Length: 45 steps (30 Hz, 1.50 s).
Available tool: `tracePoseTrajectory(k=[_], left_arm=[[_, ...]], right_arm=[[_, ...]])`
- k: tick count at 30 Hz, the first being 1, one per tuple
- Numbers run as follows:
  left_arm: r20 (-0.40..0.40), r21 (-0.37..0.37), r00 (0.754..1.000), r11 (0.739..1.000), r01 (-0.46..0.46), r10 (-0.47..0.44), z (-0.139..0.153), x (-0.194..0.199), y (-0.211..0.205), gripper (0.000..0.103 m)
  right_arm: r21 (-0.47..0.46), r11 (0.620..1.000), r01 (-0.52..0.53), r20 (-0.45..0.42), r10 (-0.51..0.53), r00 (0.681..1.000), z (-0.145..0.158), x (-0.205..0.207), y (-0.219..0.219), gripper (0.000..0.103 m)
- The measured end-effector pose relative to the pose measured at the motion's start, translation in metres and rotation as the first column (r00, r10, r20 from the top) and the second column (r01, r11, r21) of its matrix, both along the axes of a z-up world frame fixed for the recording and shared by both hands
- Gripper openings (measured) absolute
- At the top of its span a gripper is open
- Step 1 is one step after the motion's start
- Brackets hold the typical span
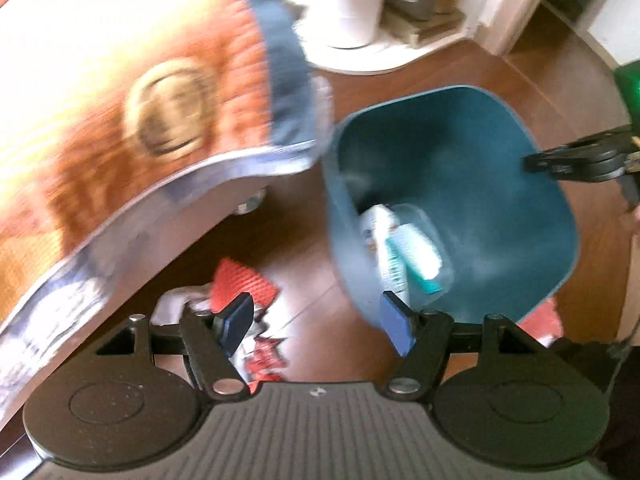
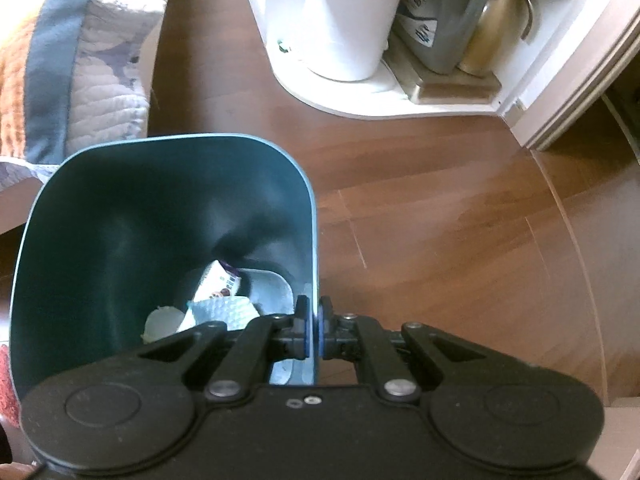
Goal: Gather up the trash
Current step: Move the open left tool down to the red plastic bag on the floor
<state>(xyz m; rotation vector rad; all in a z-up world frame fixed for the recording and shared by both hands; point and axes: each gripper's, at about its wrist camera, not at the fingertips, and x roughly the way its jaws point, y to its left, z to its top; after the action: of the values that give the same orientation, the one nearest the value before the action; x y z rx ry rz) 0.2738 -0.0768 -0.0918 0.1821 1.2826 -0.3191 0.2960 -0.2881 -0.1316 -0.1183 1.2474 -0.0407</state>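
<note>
Teal bin wall pinched in right claw; left claw spread, empty.

Open bin mouth beside overhanging quilt

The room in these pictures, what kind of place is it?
Most likely a lived-in home, perhaps a bedroom or living room. A quilted blanket drapes over furniture, the wood floor runs to a white shelf unit holding jugs, and a small teal bin holds household trash.
</note>
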Motion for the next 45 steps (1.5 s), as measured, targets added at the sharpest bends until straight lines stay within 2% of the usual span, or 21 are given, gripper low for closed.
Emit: tracePoseTrajectory(k=[5, 9, 13, 15, 18, 23, 26, 29, 32, 35, 38, 41, 45], left_arm=[[0.000, 0.047, 0.999, 0.998, -0.048, 0.048, -0.013, 0.003, 0.039, 0.069], [-0.001, 0.080, 0.999, 0.996, -0.045, 0.045, -0.028, 0.003, 0.058, 0.069], [-0.063, 0.102, 0.994, 0.991, -0.084, 0.091, -0.058, 0.009, 0.076, 0.069], [-0.113, 0.105, 0.985, 0.987, -0.118, 0.130, -0.078, 0.007, 0.085, 0.069], [-0.207, 0.117, 0.957, 0.976, -0.182, 0.203, -0.114, 0.000, 0.092, 0.069], [-0.352, 0.209, 0.902, 0.961, -0.183, 0.248, -0.183, -0.022, 0.080, 0.069], [-0.406, 0.268, 0.871, 0.947, -0.175, 0.276, -0.219, -0.037, 0.074, 0.069], [-0.451, 0.270, 0.835, 0.940, -0.208, 0.314, -0.240, -0.047, 0.077, 0.069], [-0.453, 0.291, 0.827, 0.932, -0.217, 0.334, -0.252, -0.053, 0.080, 0.069], [-0.489, 0.284, 0.785, 0.921, -0.268, 0.380, -0.271, -0.053, 0.085, 0.069], [-0.506, 0.278, 0.764, 0.914, -0.294, 0.400, -0.287, -0.052, 0.083, 0.069], [-0.509, 0.267, 0.745, 0.902, -0.340, 0.431, -0.299, -0.048, 0.084, 0.069], [-0.530, 0.246, 0.692, 0.870, -0.427, 0.490, -0.311, -0.045, 0.092, 0.069]], right_arm=[[0.014, 1.000, 0.003, -0.021, -0.003, 1.000, -0.007, -0.001, -0.005, 0.008], [0.051, 0.999, -0.007, -0.014, 0.008, 1.000, -0.006, -0.002, -0.008, 0.014], [0.099, 0.995, -0.031, -0.063, 0.037, 0.997, -0.014, -0.004, -0.009, 0.032], [0.095, 0.995, -0.043, -0.073, 0.050, 0.996, -0.018, -0.006, -0.007, 0.033], [0.090, 0.995, -0.036, -0.093, 0.044, 0.995, -0.025, -0.006, -0.006, 0.029], [0.054, 0.998, 0.017, -0.096, -0.011, 0.995, -0.031, -0.003, -0.012, 0.003], [0.052, 0.998, 0.021, -0.063, -0.017, 0.998, -0.028, -0.003, -0.013, 0.002], [0.059, 0.996, 0.062, -0.020, -0.061, 0.998, -0.025, -0.001, -0.017, 0.003], [0.037, 0.997, 0.071, 0.023, -0.072, 0.997, -0.019, -0.001, -0.017, 0.004], [-0.013, 0.998, 0.068, 0.071, -0.067, 0.995, -0.009, 0.000, -0.012, 0.004], [-0.073, 0.997, 0.026, 0.104, -0.018, 0.994, 0.001, 0.001, -0.001, 0.003], [-0.085, 0.996, 0.006, 0.104, 0.003, 0.995, 0.003, -0.001, 0.006, 0.003], [-0.089, 0.996, 0.003, 0.099, 0.006, 0.995, 0.003, 0.002, 0.007, 0.003]])
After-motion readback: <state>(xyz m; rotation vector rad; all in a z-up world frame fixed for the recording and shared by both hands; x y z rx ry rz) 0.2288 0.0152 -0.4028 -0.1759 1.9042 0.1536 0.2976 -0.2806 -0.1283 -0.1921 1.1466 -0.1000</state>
